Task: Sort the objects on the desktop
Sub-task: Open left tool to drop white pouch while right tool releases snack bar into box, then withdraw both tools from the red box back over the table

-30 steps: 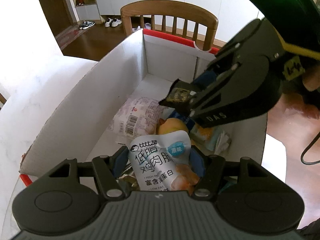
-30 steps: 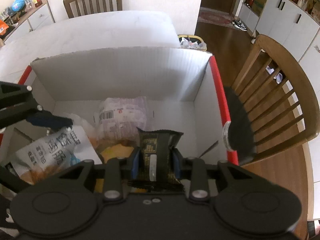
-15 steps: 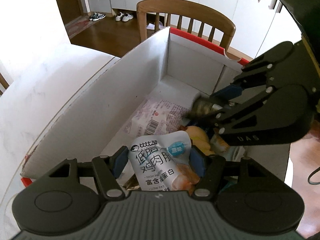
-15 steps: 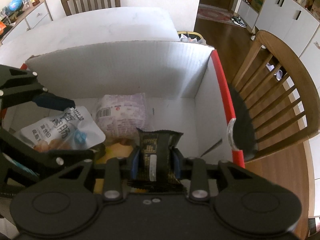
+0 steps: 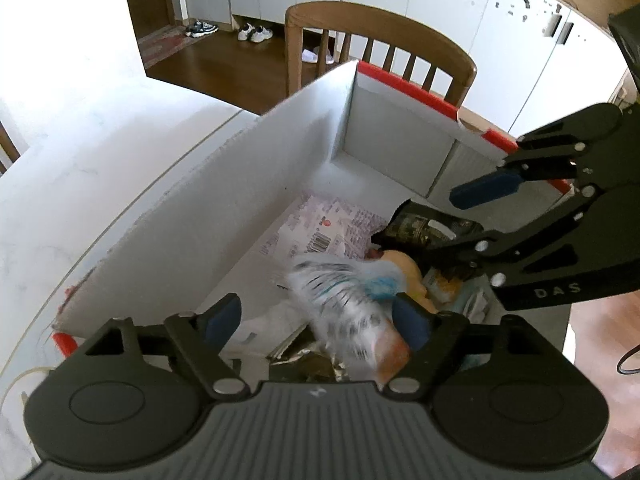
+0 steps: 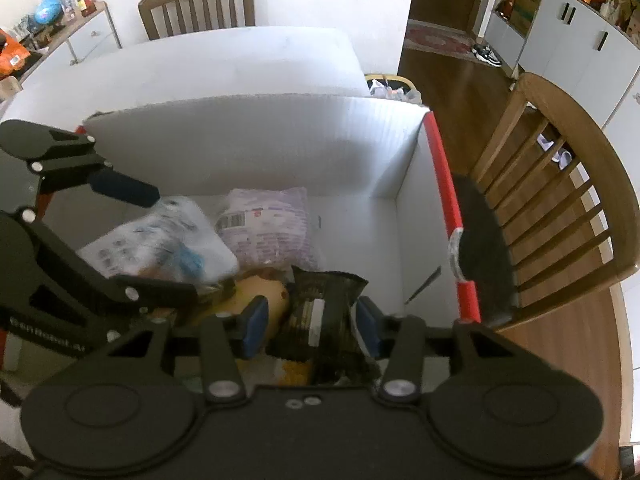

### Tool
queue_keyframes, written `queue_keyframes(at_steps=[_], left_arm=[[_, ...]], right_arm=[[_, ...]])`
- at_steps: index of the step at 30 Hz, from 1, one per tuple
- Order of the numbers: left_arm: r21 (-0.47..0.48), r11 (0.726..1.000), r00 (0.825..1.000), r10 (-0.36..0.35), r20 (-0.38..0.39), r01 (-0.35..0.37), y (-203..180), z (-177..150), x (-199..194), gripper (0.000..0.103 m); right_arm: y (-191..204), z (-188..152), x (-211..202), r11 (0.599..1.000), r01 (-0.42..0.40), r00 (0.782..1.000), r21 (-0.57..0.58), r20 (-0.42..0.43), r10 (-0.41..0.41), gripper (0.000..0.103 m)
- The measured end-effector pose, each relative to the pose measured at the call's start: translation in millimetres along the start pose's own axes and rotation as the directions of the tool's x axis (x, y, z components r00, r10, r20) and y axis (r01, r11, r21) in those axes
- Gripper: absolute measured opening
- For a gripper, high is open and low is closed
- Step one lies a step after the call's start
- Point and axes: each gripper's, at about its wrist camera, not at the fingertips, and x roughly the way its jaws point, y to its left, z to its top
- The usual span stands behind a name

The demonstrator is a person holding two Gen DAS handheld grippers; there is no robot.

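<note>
Both grippers hang over a white cardboard box with red rims (image 5: 280, 184) (image 6: 256, 140). My left gripper (image 5: 316, 320) is open; a white and blue snack pouch (image 5: 348, 312) (image 6: 160, 240) is blurred between its fingers, falling free. My right gripper (image 6: 310, 320) is open too; the black snack packet (image 6: 320, 312) (image 5: 424, 228) lies loose between its fingers, over the pile. The right gripper shows in the left wrist view (image 5: 480, 216), the left one in the right wrist view (image 6: 132, 236).
In the box lie a pale purple barcode packet (image 6: 264, 224) (image 5: 320, 232), a yellowish bun (image 6: 264, 296) and other wrappers. The box stands on a white table (image 5: 80, 168). A wooden chair (image 6: 560, 184) (image 5: 380, 40) stands close beyond the red rim.
Both grippers have opened. The white pouch has left the left gripper's hold and is dropping; the black packet has come loose from the right gripper. Both grippers have risen a little.
</note>
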Motion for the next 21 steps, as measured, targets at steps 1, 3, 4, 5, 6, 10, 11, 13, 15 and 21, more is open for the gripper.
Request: queue_keyframes(at_steps=[1, 3, 4, 5, 6, 10, 11, 13, 15, 21], left_arm=[[-0.004, 1.0, 1.0, -0.004, 0.005, 0.004, 0.7, -0.6, -2.5, 0.082], [-0.009, 1.0, 1.0, -0.002, 0.012, 0.002, 1.4, -1.3, -6.7, 0.083], [-0.01, 1.0, 1.0, -0.002, 0.017, 0.002, 1.7, -2.1, -9.5, 0.083], [-0.011, 1.0, 1.0, 0.0, 0.023, 0.0, 1.9, -2.9, -12.6, 0.083], [-0.013, 1.0, 1.0, 0.003, 0.028, -0.003, 2.1, -3.7, -15.3, 0.083], [-0.023, 1.0, 0.999, 0.006, 0.05, -0.005, 2.5, -6.3, -27.0, 0.083], [-0.022, 1.0, 0.998, 0.004, 0.056, -0.003, 1.8, -7.0, -30.2, 0.083], [-0.021, 1.0, 0.998, 0.005, 0.065, -0.004, 0.7, -8.5, -35.8, 0.083], [-0.026, 1.0, 0.997, 0.01, 0.078, -0.008, -0.5, -10.7, -41.8, 0.084], [-0.068, 0.998, 0.991, 0.025, 0.131, -0.017, -0.4, -18.6, -59.0, 0.087]], right_arm=[[0.5, -1.0, -2.8, 1.0, 0.0, 1.0, -0.001, 0.005, 0.0, 0.05], [0.0, -3.0, -9.7, 1.0, -0.002, 1.0, 0.002, 0.016, 0.002, 0.053], [0.6, -3.6, -13.1, 1.0, -0.004, 1.0, 0.004, 0.022, 0.004, 0.056], [-0.1, -4.3, -17.2, 1.0, -0.008, 1.0, 0.006, 0.03, 0.008, 0.057], [-1.0, -5.0, -21.5, 1.0, -0.012, 0.999, 0.009, 0.038, 0.012, 0.058], [-1.1, -8.4, -36.5, 1.0, -0.025, 0.998, 0.011, 0.064, 0.024, 0.062], [-0.5, -9.1, -40.2, 1.0, -0.027, 0.997, 0.011, 0.07, 0.026, 0.062], [1.3, -10.2, -46.5, 0.999, -0.031, 0.996, 0.008, 0.08, 0.03, 0.063], [3.4, -11.7, -51.2, 0.999, -0.035, 0.996, 0.005, 0.087, 0.034, 0.063], [9.3, -15.9, -58.3, 0.999, -0.038, 0.994, 0.008, 0.101, 0.037, 0.065]])
